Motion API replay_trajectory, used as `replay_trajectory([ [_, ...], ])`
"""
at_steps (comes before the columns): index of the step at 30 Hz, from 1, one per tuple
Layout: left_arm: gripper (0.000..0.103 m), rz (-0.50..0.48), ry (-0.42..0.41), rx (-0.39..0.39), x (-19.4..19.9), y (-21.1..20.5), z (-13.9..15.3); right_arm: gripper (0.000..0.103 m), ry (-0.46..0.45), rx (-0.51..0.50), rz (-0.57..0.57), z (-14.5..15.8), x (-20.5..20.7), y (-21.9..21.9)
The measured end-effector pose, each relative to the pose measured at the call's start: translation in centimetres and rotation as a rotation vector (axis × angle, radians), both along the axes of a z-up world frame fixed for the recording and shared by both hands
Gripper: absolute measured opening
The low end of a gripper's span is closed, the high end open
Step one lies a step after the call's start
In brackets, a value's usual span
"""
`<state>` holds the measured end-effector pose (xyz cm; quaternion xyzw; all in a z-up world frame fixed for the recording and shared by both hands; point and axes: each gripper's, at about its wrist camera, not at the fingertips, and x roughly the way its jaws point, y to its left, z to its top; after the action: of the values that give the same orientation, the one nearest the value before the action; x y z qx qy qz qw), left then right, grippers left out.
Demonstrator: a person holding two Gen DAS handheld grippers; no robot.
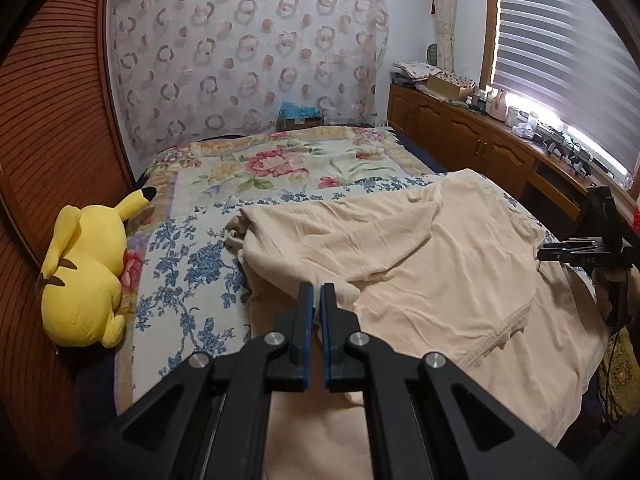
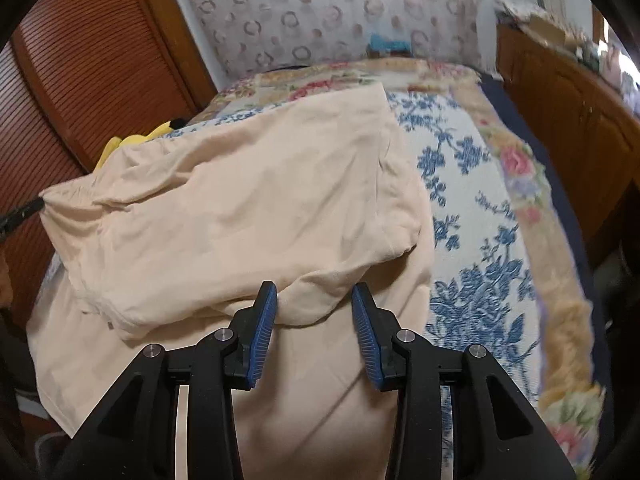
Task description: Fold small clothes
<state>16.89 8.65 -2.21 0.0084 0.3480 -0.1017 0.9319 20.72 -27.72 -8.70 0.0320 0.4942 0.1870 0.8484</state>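
Observation:
A cream garment [image 1: 400,256] lies partly folded over itself on the bed; it also shows in the right wrist view [image 2: 248,208]. My left gripper [image 1: 317,292] is shut on a bunched edge of the garment and holds it lifted at its left side. My right gripper [image 2: 314,298] is open, its blue pads on either side of a fold of the cloth, not pinching it. The right gripper shows in the left wrist view [image 1: 560,252] at the garment's right edge. The left gripper's tip [image 2: 24,210] shows at the far left, holding a corner.
The bed has a blue-and-white floral cover [image 1: 180,272] over a flowered blanket [image 1: 280,160]. A yellow plush toy [image 1: 84,276] lies at the bed's left edge by a slatted wooden door [image 1: 52,120]. A wooden cabinet [image 1: 472,140] with clutter runs along the right wall.

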Motion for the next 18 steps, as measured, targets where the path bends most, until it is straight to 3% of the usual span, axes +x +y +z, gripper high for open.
replay_trajectory([
  [3,0.001,0.001,-0.016,-0.007,-0.2,0.0,0.3,0.036,-0.004,-0.025,0.000,-0.3,0.4,0.5],
  [5,0.001,0.005,-0.033,-0.006,-0.4,-0.1,0.9,0.021,-0.017,-0.050,0.002,-0.4,0.8,0.8],
  [6,0.001,0.004,-0.039,-0.005,-0.6,-0.1,1.4,0.007,-0.030,-0.045,0.011,-0.3,0.8,0.9],
  [7,0.001,0.002,-0.046,-0.004,-0.8,-0.2,1.8,0.005,-0.043,-0.037,0.024,-0.1,0.8,0.8],
  [12,0.001,-0.006,-0.107,-0.014,-2.8,-0.3,4.9,0.002,-0.173,-0.017,0.050,3.8,-1.2,0.3],
  [18,0.000,0.004,-0.172,-0.062,-6.5,0.5,7.7,0.001,-0.265,-0.005,0.068,9.0,-5.1,-1.4],
])
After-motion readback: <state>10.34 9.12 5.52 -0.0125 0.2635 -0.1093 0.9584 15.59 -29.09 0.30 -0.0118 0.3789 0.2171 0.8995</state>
